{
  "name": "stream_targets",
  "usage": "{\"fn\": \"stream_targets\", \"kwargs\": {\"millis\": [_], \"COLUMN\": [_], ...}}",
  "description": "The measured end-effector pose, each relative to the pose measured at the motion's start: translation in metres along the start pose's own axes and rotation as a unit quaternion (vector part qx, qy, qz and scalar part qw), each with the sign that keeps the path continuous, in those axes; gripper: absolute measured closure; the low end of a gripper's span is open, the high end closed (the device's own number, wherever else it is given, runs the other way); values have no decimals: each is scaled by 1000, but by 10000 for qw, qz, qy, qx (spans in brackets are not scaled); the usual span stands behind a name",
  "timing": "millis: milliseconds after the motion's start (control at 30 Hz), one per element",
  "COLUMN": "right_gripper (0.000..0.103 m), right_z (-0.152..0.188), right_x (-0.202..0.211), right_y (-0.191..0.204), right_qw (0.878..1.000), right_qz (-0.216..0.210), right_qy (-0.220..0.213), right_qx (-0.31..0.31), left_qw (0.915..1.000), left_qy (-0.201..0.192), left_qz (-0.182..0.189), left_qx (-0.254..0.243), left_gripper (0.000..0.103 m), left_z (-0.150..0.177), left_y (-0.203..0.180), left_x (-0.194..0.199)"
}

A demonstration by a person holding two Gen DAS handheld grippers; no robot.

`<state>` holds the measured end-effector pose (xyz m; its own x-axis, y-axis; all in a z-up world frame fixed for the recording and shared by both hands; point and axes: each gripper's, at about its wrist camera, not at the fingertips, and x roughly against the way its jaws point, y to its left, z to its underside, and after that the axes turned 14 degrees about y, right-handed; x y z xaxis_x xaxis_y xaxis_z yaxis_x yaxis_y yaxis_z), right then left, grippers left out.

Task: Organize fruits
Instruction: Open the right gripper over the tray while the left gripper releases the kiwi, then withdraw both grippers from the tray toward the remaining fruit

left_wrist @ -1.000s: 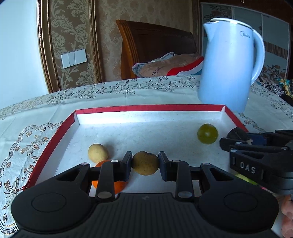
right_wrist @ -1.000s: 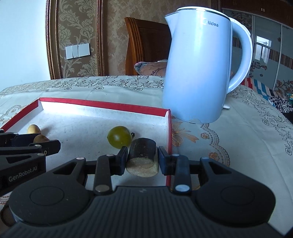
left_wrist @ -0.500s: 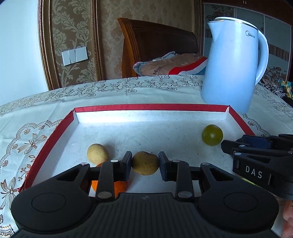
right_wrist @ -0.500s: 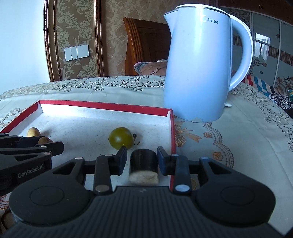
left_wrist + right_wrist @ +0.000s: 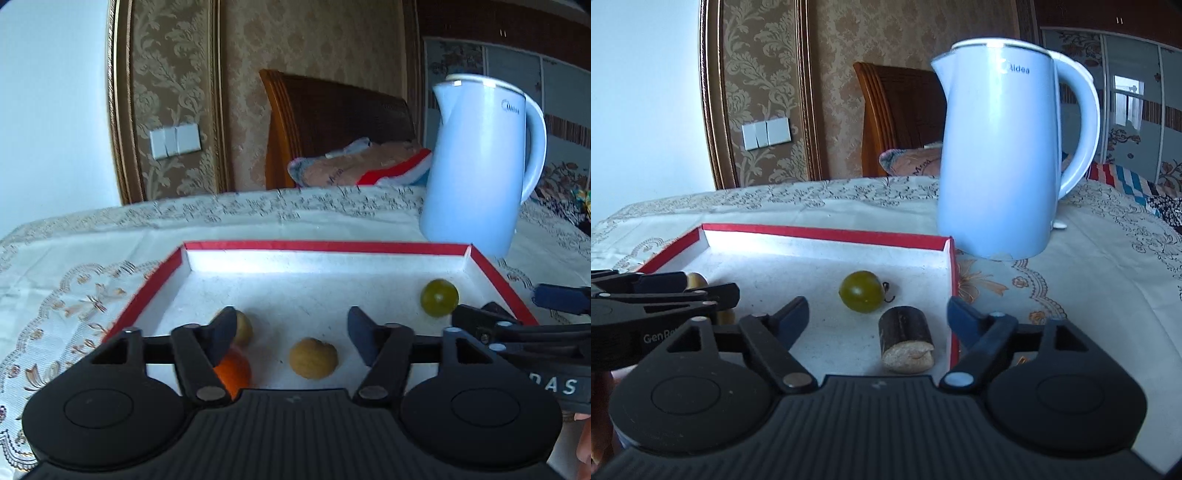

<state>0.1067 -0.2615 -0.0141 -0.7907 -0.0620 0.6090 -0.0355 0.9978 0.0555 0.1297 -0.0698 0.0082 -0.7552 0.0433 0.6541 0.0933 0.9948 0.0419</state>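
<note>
Fruits lie loose in the tray (image 5: 491, 264) between both grippers' wide-spread, empty fingers (image 5: 360, 339).

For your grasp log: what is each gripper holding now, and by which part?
Nothing. The left gripper is open around the brown fruit; the right gripper is open around the dark chunk.

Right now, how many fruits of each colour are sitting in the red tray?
Green round fruit: 1
Orange fruit: 1
Tan round fruits: 2
Dark-skinned cut piece with a pale end: 1
Total: 5 pieces in the red tray, none held by either gripper.
</note>
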Motion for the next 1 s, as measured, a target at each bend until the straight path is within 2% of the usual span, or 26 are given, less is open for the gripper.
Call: {"fn": "stream_targets", "kwargs": {"millis": [100,267,400,600,733,867,1000], "right_gripper": [2,2,2,0,0,0,0], "right_z": [2,3,7,18,27,36,48], "right_x": [7,7,12,27,38,51,58], "right_y": [-7,-22,-24,-23,-25,-35,-42], "right_qw": [9997,9982,9976,9968,9958,9914,9873], "right_qz": [115,-239,-240,-400,-432,-714,-1065], "right_qy": [-167,32,-31,-116,-231,-281,-101], "right_qx": [-110,-551,-656,-688,-770,-1057,-1171], "left_qw": [9999,9995,9993,9979,9964,9949,9934], "left_qy": [-151,-262,-252,-365,-483,-430,-291], "left_qz": [-57,-127,-16,176,140,230,380], "left_qx": [-14,82,289,499,678,888,1042], "left_gripper": [34,34,30,30,30,29,29], "left_z": [3,10,21,40,54,69,85], "left_y": [2,13,28,45,61,84,103], "left_x": [9,25,39,65,81,92,98]}}
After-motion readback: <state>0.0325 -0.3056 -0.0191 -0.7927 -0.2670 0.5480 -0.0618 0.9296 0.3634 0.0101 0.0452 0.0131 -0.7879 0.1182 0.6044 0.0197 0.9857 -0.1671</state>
